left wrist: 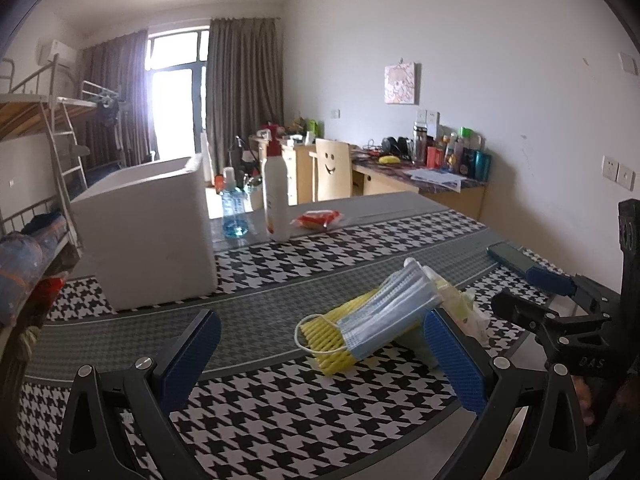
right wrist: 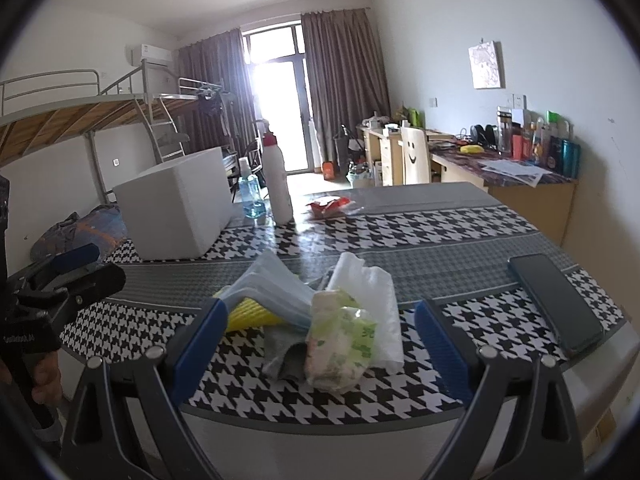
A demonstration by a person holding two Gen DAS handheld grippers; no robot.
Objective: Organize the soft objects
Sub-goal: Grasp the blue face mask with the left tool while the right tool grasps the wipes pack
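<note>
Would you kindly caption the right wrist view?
Open right tool facing tissue pack, masks and phone.

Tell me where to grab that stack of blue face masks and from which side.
Grip the blue face masks across the middle of the stack, coming from above with the open left gripper. The stack leans tilted on the yellow foam net, so its long flat sides are exposed; avoid the loose ear loops.

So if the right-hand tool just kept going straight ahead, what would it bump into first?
Most likely the green-and-white tissue pack, which sits between the open fingers of the right tool on top of the soft pile. The white plastic bag lies just behind it.
</note>
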